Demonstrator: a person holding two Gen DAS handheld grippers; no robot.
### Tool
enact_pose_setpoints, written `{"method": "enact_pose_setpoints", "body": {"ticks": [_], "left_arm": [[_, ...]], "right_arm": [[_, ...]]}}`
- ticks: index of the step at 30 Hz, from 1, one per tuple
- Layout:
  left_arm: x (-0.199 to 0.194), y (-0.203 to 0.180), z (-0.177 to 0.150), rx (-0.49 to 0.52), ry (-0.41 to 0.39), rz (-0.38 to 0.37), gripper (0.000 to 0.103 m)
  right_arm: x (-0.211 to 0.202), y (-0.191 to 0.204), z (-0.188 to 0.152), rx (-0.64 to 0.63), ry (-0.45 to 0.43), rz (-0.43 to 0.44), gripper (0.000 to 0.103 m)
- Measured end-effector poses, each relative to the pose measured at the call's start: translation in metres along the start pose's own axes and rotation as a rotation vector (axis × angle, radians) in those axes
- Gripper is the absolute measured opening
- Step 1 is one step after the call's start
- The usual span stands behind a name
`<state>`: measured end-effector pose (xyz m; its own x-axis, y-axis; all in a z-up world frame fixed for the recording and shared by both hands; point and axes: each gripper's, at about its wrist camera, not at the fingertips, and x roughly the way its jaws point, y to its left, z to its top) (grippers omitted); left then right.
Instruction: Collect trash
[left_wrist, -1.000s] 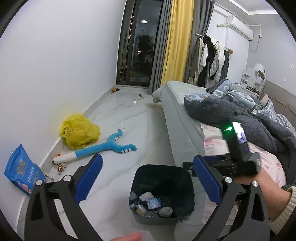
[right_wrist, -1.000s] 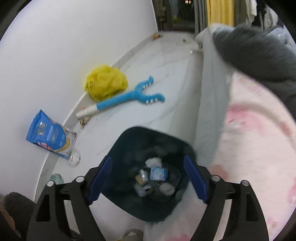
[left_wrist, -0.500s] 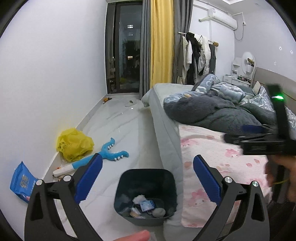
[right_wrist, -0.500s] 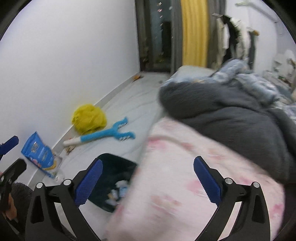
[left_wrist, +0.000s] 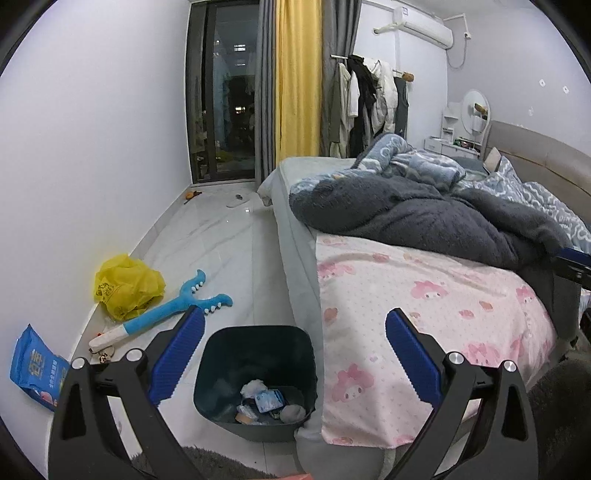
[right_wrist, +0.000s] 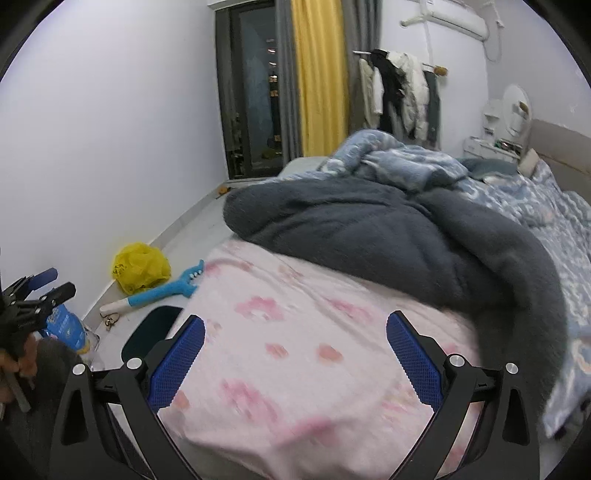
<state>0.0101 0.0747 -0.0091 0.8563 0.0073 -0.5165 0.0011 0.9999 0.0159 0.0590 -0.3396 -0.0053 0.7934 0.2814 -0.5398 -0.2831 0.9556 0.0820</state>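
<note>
A dark teal trash bin (left_wrist: 258, 347) stands on the floor by the bed, with several bits of crumpled trash (left_wrist: 264, 400) in its bottom. My left gripper (left_wrist: 293, 354) is open and empty, held above the bin. My right gripper (right_wrist: 295, 354) is open and empty over the pink sheet (right_wrist: 295, 350) of the bed; only the bin's rim (right_wrist: 147, 332) shows there. A yellow plastic bag (left_wrist: 127, 288) and a blue snack packet (left_wrist: 35, 363) lie on the floor by the wall.
A blue and white toy stick (left_wrist: 162, 310) lies on the white floor beside the yellow bag. The bed (left_wrist: 424, 295) carries a dark grey blanket (left_wrist: 424, 225) and a blue quilt. Clothes hang on a rail (left_wrist: 369, 99) at the back, beside a yellow curtain.
Both grippers have risen and pulled back from the bin. The right gripper has swung right from over the bin to over the bed. Both stay open.
</note>
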Motion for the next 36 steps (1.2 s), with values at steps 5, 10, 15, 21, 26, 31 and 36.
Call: {"method": "enact_pose_setpoints", "body": {"ticks": [5, 10, 15, 21, 26, 31, 36], "left_arm": [[-0.003, -0.004, -0.005, -0.013, 0.007, -0.018, 0.100], [-0.002, -0.007, -0.010, -0.017, 0.019, -0.011, 0.100], [0.000, -0.010, -0.014, -0.003, 0.033, -0.009, 0.100], [0.007, -0.005, -0.015, -0.026, 0.060, -0.006, 0.100], [0.005, -0.007, -0.016, -0.017, 0.060, -0.012, 0.100], [0.006, -0.008, -0.016, -0.008, 0.062, -0.012, 0.100], [0.006, -0.008, -0.017, -0.009, 0.063, -0.013, 0.100]], "right_arm": [[-0.015, -0.017, -0.025, 0.059, 0.009, 0.004, 0.100], [-0.022, -0.014, -0.031, 0.045, -0.021, 0.035, 0.100], [-0.027, -0.009, -0.030, 0.025, -0.036, 0.069, 0.100], [-0.028, -0.008, -0.029, 0.038, -0.035, 0.072, 0.100], [-0.028, -0.010, -0.029, 0.033, -0.033, 0.073, 0.100], [-0.028, -0.010, -0.029, 0.036, -0.034, 0.075, 0.100], [-0.029, -0.009, -0.029, 0.034, -0.034, 0.078, 0.100]]}}
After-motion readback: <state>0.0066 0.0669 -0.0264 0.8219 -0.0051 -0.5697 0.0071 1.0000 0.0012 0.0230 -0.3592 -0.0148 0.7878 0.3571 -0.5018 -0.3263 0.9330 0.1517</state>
